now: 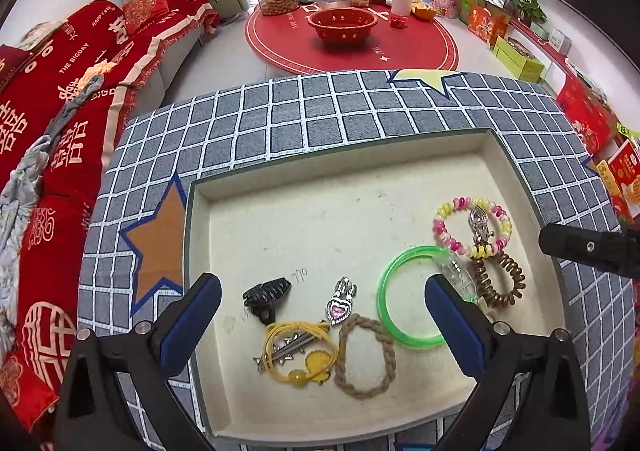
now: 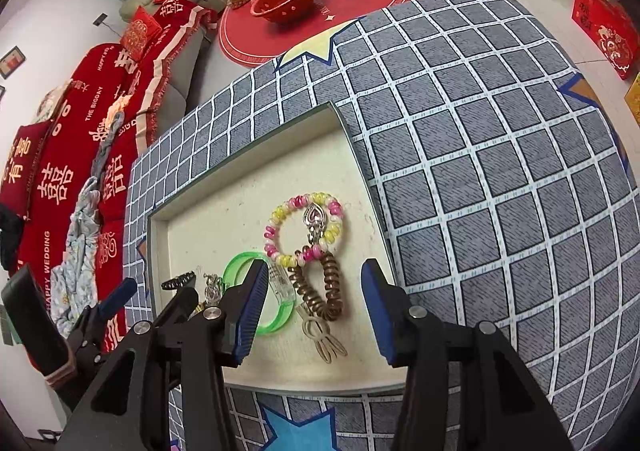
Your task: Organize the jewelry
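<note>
1. Our left gripper hangs over the near part of the tray with its jaws spread wide and nothing clamped; its blue pads touch none of the jewelry.
2. Between and below those jaws we see a black claw clip, a silver heart pendant, a yellow cord hair tie lying over a silver barrette, and a braided tan ring just beside it.
3. A green bangle lies by the left gripper's right finger, which hides part of it.
4. Our right gripper is released too, jaws partly apart, holding nothing.
5. Under its gap lie a bronze coil hair tie and a pale flat hair clip, both resting on the tray floor.
6. Just beyond them a pink and yellow bead bracelet lies flat, with a silver pendant across it; it touches the coil tie's far end.
7. A clear clip overlaps the green bangle's rim, next to the right gripper's left finger.
8. The tray sits on a counter covered with a grey checked cloth.
</note>
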{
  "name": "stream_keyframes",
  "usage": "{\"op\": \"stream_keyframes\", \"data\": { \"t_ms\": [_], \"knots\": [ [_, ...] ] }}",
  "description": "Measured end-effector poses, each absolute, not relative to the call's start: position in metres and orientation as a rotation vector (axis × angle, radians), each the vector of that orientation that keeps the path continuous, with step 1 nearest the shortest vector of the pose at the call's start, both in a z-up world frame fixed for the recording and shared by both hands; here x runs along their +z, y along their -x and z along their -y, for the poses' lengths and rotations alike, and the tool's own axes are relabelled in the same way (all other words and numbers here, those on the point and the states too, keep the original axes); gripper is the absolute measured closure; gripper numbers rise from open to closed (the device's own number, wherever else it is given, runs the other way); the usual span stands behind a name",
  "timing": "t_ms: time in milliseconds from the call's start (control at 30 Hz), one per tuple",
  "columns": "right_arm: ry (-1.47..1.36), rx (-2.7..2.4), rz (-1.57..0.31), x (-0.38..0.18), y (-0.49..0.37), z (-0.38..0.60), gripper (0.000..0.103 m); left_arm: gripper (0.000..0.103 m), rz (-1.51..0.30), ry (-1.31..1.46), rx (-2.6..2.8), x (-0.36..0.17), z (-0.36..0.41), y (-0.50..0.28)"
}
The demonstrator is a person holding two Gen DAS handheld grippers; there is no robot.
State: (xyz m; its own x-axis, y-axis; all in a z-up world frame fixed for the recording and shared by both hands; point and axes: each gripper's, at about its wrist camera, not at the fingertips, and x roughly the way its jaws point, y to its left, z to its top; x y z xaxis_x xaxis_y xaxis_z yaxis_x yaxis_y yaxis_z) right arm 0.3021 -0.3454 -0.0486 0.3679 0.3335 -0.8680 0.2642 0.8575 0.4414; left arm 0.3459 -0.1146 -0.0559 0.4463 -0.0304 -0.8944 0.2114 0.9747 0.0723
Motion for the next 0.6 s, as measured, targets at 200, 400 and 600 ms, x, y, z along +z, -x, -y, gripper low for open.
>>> {"op": "stream_keyframes", "data": {
  "t_ms": [200, 400, 600],
  "knots": [
    [-0.562, 0.06, -1.225, -0.045, -0.289, 0.338, 0.033, 0.0, -1.107, -0.191, -0.139, -0.046, 0.106, -0.331],
    [-0.541, 0.082, -1.247, -0.045, -0.27, 0.326, 0.02, 0.0, -1.121, -0.177, -0.128, -0.048, 0.095, -0.307],
    [-0.562, 0.082, -1.241, -0.044, -0.246, 0.32, 0.02, 0.0, -1.136, -0.156, -0.139, -0.05, 0.085, -0.286]
  ]
}}
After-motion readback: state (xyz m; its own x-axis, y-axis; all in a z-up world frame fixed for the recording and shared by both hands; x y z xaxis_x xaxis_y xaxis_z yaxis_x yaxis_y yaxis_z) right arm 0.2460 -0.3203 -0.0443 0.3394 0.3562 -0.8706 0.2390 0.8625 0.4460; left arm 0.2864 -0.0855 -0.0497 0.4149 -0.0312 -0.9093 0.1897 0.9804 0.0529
